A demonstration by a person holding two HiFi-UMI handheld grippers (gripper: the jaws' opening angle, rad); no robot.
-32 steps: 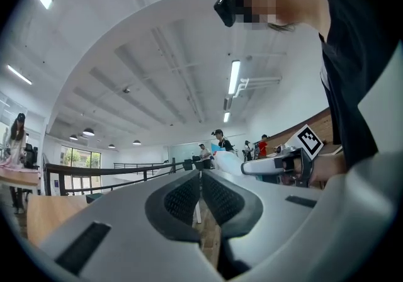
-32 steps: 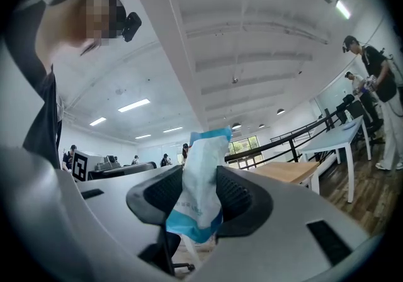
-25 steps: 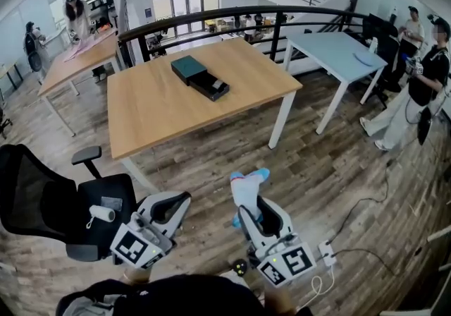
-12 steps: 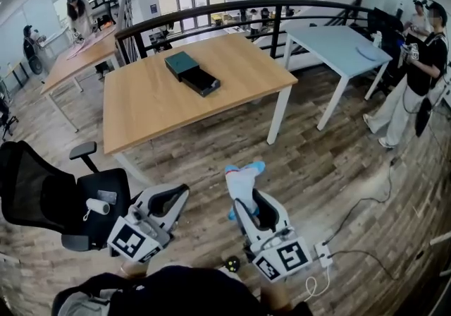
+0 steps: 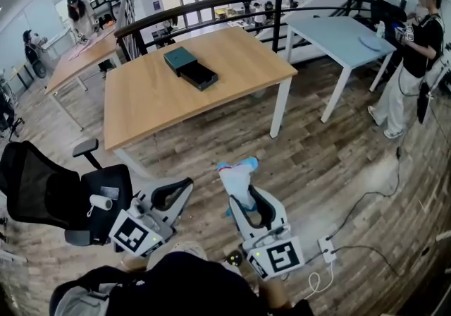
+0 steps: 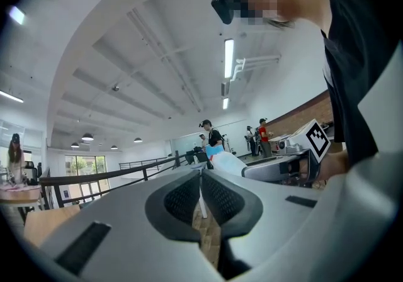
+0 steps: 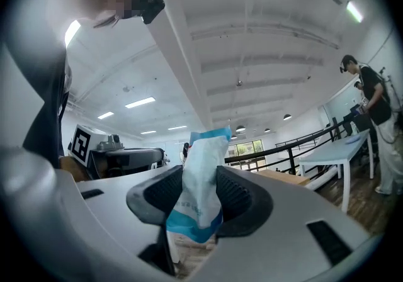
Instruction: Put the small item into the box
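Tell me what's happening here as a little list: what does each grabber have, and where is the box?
right gripper: shut on a white and blue packet
left gripper: shut, nothing between its jaws
box: on the wooden table, apart from both grippers; looks open, teal lid beside the dark tray
packet in box: not yet

Head view: high, steeply down. Gripper views: level, close along jaws. All share wooden table [image 5: 176, 89].
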